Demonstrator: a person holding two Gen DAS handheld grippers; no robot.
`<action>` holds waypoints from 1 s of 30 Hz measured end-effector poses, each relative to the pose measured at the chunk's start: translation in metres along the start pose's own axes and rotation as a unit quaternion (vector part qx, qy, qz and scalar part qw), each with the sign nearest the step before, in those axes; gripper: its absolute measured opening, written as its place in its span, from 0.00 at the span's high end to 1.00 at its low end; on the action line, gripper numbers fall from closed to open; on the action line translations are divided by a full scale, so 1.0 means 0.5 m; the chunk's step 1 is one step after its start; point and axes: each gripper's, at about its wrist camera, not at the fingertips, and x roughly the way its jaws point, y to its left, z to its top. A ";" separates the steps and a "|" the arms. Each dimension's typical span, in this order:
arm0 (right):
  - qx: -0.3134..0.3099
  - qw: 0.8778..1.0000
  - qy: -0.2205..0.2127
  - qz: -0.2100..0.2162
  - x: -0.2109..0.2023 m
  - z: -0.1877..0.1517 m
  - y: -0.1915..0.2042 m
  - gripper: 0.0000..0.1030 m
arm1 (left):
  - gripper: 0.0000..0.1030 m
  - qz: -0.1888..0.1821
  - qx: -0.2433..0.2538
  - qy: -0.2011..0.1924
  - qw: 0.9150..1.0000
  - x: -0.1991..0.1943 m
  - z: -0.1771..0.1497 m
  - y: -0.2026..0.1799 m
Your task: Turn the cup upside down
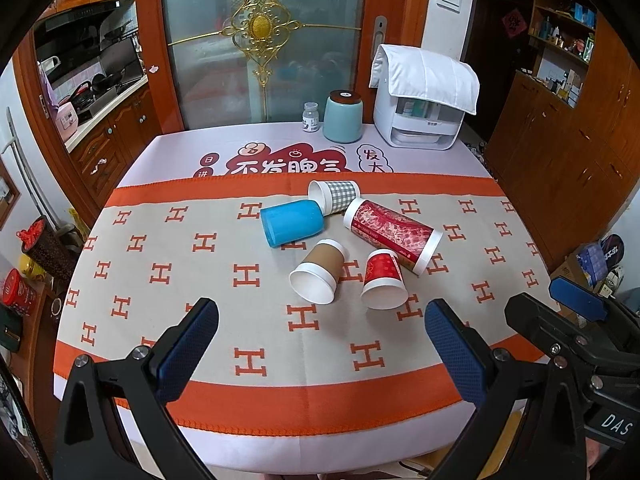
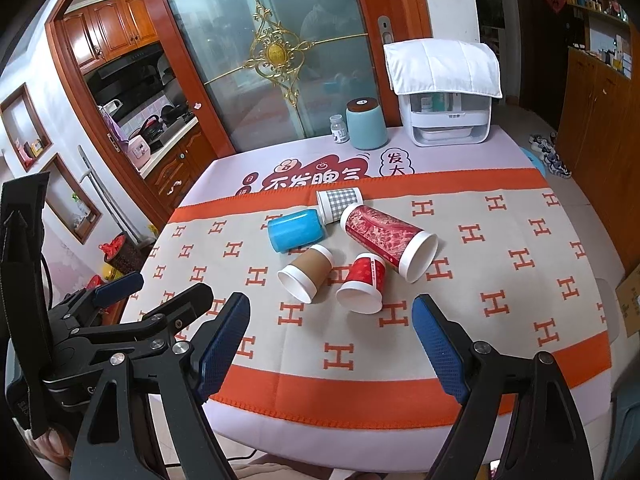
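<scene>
Several cups lie on their sides in a cluster on the table: a blue cup (image 1: 291,222) (image 2: 295,229), a grey checked cup (image 1: 335,195) (image 2: 340,201), a tall red patterned cup (image 1: 394,234) (image 2: 390,236), a brown paper cup (image 1: 318,276) (image 2: 306,274) and a small red cup (image 1: 384,280) (image 2: 362,286). My left gripper (image 1: 320,320) is open and empty, above the near table edge, short of the cups. My right gripper (image 2: 331,314) is open and empty, also short of them. It shows at the right edge of the left wrist view (image 1: 576,308); the left gripper shows at the left of the right wrist view (image 2: 120,284).
An orange-and-beige cloth (image 1: 200,264) covers the table. At the far edge stand a teal canister (image 1: 343,117), a small white bottle (image 1: 311,117) and a white appliance with a towel on top (image 1: 424,96). Wooden cabinets (image 1: 568,160) stand to the right, a glass door (image 1: 260,40) behind.
</scene>
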 end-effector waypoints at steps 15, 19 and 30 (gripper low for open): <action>0.001 1.000 0.003 0.002 0.015 -0.004 0.016 0.18 | 0.01 0.005 0.001 0.001 1.000 0.008 0.003 0.028; 0.000 1.000 0.003 0.003 0.029 -0.007 0.026 0.18 | 0.01 0.005 0.002 0.002 1.000 0.008 0.003 0.027; 0.001 1.000 0.002 0.003 0.034 -0.004 0.031 0.18 | 0.01 0.009 0.007 -0.001 1.000 0.006 0.011 0.033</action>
